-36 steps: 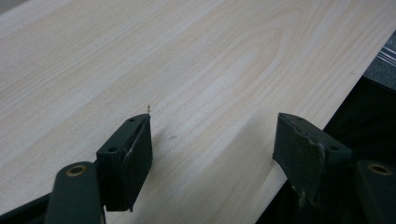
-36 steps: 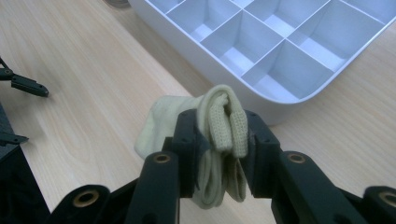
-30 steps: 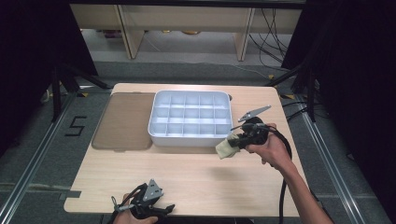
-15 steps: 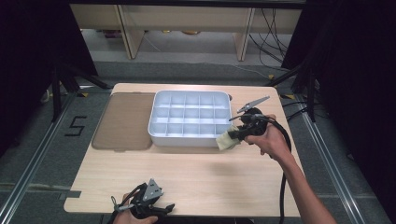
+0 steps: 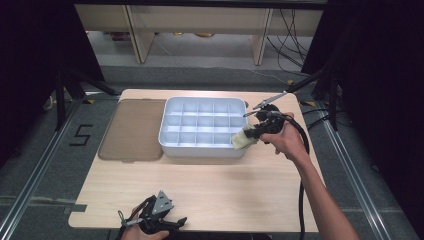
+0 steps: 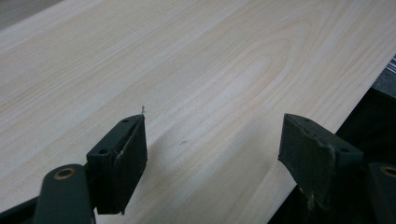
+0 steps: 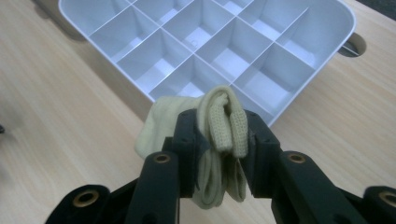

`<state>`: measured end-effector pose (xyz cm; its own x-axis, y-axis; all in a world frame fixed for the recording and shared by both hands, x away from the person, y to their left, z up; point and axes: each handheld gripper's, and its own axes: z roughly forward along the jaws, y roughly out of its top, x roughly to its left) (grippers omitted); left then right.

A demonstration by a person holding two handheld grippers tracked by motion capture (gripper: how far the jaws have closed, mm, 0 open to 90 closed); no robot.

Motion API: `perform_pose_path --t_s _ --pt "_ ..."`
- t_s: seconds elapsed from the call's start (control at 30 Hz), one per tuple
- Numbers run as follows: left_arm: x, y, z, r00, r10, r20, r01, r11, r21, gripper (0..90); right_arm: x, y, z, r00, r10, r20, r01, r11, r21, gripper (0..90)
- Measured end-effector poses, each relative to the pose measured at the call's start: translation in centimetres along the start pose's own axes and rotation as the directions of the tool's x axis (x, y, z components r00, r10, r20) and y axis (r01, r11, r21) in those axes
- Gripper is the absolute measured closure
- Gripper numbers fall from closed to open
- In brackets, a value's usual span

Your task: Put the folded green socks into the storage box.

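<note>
Since a second ago my right claw [image 5: 248,136] has carried the folded yellow cloth [image 7: 219,122] up from the table to the near right corner of the white divided tray [image 5: 165,131]; my left claw [image 5: 159,221] hasn't shifted, though its jaws have been opening over bare tabletop [image 6: 210,65]. The right jaws pinch the cloth tight. Just ahead lie empty compartments, so I judge this the carrying step; next comes lowering the cloth into one and letting go.
</note>
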<state>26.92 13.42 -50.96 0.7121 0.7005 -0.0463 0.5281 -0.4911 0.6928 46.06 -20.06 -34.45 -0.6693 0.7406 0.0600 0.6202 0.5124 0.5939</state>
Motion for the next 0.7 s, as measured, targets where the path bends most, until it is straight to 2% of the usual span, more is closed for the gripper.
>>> perform_pose_path --t_s 0.13,0.17,0.2,0.23,0.27,0.47,0.5,0.53,0.57,0.67,0.7 --pt "0.0 0.0 0.0 1.0 -0.007 -0.007 0.007 1.0 0.0 22.3 -0.4 0.6 0.6 0.9995 0.024 0.019 -0.024 1.0 0.005 70.4" --pt "0.0 0.0 0.0 1.0 0.001 -0.008 -0.001 1.0 0.002 22.4 -0.7 0.7 0.7 0.9998 0.004 0.019 -0.004 1.0 0.001 70.4" --pt "0.0 0.0 0.0 1.0 0.001 -0.008 -0.001 1.0 0.002 22.4 -0.7 0.8 0.8 0.9997 0.018 0.019 -0.018 1.0 0.003 70.4" --pt "0.1 0.1 -0.1 0.9995 0.029 0.012 -0.029 0.9995 0.011 22.4 -0.7 0.9 0.9 0.9995 0.02 0.024 -0.02 1.0 0.003 70.4" --pt "0.1 0.1 -0.1 0.9995 0.029 0.012 -0.029 0.9995 0.011 22.3 -0.9 1.0 0.9 0.9996 0.009 0.028 -0.009 1.0 0.006 70.4" --pt "0.1 0.1 -0.1 0.9995 0.029 0.01 -0.029 0.9995 0.015 22.3 -0.9 1.4 1.3 0.9989 0.026 0.04 -0.027 0.999 0.018 70.4" --pt "0.1 0.1 -0.1 0.9996 0.025 0.008 -0.025 0.9996 0.013 22.3 -1.1 1.5 1.4 0.9989 0.013 0.046 -0.014 1.0 0.015 70.4" --pt "0.1 0.0 -0.1 0.9996 0.025 0.008 -0.026 0.9996 0.014 22.2 -1.0 1.5 1.5 0.9987 0.027 0.043 -0.028 0.999 0.02 70.4" --pt "0.1 0.0 -0.1 0.9996 0.029 0.008 -0.029 0.9995 0.015 22.1 -1.1 1.6 1.6 0.9987 0.018 0.047 -0.019 1.0 0.021 70.4" --pt "0.1 0.0 -0.1 0.9997 0.024 0.007 -0.024 0.9996 0.014 22.1 -1.2 1.7 1.8 0.9983 0.021 0.054 -0.022 0.999 0.03 70.4" --pt "0.0 0.0 0.0 0.9999 0.011 0.007 -0.011 0.9999 0.012 22.1 -1.2 1.7 2.1 0.998 0.02 0.06 -0.022 0.999 0.038 70.4"
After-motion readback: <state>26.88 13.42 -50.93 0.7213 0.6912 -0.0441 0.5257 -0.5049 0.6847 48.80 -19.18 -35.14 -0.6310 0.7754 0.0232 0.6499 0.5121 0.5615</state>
